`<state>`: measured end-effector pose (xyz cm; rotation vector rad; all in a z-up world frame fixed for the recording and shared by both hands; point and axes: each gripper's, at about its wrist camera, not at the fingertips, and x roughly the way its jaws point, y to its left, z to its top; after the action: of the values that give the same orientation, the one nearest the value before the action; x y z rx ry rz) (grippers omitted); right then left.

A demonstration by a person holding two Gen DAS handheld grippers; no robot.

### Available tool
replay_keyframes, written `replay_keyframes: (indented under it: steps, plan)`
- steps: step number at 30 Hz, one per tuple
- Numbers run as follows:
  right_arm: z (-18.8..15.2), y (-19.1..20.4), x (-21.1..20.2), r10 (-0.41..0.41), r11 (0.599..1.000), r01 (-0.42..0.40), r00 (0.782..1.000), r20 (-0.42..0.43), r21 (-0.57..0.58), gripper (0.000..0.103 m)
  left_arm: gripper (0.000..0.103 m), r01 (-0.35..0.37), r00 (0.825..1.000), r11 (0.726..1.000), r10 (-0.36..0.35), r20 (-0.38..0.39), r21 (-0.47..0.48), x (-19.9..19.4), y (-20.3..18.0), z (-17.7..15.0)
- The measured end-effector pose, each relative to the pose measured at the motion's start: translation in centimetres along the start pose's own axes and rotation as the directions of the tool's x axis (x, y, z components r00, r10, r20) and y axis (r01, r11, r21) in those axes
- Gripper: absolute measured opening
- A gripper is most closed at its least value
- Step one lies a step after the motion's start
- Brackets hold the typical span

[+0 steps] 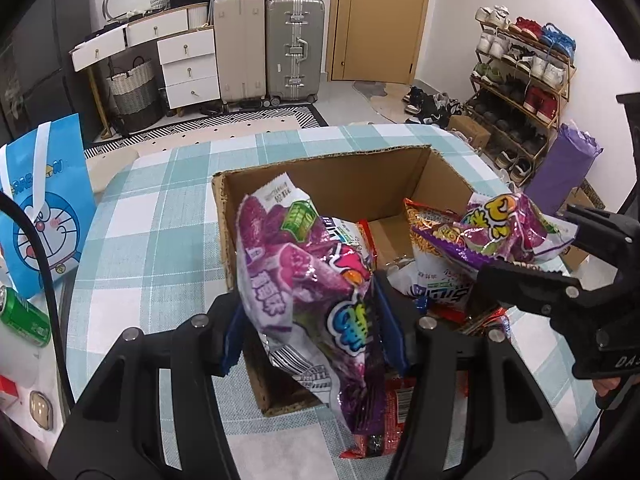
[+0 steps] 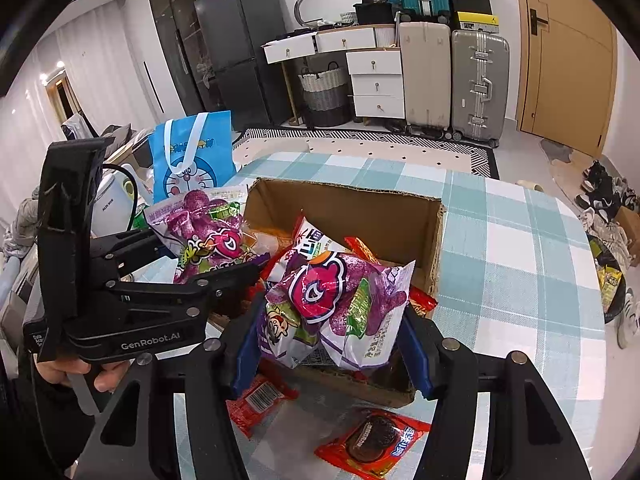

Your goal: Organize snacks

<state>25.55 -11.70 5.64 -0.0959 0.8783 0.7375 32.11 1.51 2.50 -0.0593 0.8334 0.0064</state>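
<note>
Left gripper (image 1: pixel 316 320) clamped purple snack bag (image 1: pixel 308 280), long axis running 12 to 6, hung over cardboard box (image 1: pixel 360 176). Right gripper (image 2: pixel 332 320) pinched second purple bag (image 2: pixel 340 300) too, box straight ahead at 12. Both equally near tbh.

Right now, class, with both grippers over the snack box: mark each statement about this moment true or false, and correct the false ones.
1. Each gripper holds a purple snack bag. True: the left gripper grips one purple bag and the right gripper grips another purple bag.
2. The cardboard box is closed with tape. False: its top is open and packets lie inside.
3. A red packet lies on the tablecloth outside the box. True.
4. The tablecloth is plain red. False: it is teal and white check.
5. A blue cartoon bag stands beside the box. True.
</note>
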Motion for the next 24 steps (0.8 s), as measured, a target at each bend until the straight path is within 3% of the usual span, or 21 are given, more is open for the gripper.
replay_keyframes:
  steps: [3, 10, 14, 17, 19, 23, 24]
  plan:
    - [0.0, 0.0, 0.1, -0.001, 1.0, 0.0, 1.0, 0.001, 0.001, 0.06, 0.054, -0.015, 1.0, 1.0, 0.015, 0.002, 0.026, 0.4, -0.4, 0.1]
    - [0.7, 0.1, 0.5, 0.004, 1.0, -0.004, 1.0, 0.031, 0.019, 0.061, 0.053, 0.022, 0.999, 1.0, -0.022, 0.024, -0.002, 0.4, 0.6, 0.6]
    - [1.2, 0.2, 0.7, 0.004, 0.999, -0.005, 0.999, 0.047, 0.036, 0.067, 0.056, 0.036, 0.999, 0.999, -0.036, 0.016, 0.001, 0.3, 1.0, 0.5]
    - [1.4, 0.2, -0.1, 0.013, 0.999, -0.017, 0.997, 0.082, 0.047, 0.08, 0.071, 0.055, 0.998, 0.998, -0.055, 0.02, 0.032, -0.2, 0.5, 0.3]
    - [1.4, 0.2, -0.8, 0.004, 0.999, -0.008, 0.995, 0.101, 0.045, 0.08, 0.085, 0.055, 0.998, 0.997, -0.057, 0.03, 0.055, -0.8, 0.0, -0.1]
    - [0.9, 0.2, -2.5, -0.019, 0.999, 0.014, 0.993, 0.115, 0.044, 0.092, 0.095, 0.032, 0.998, 0.996, -0.036, 0.044, 0.08, -2.0, -0.8, -0.5]
    - [0.7, 0.1, -3.0, -0.022, 0.999, 0.017, 0.993, 0.118, 0.048, 0.094, 0.102, 0.034, 0.998, 0.997, -0.037, 0.049, 0.076, -2.4, -0.9, -0.7]
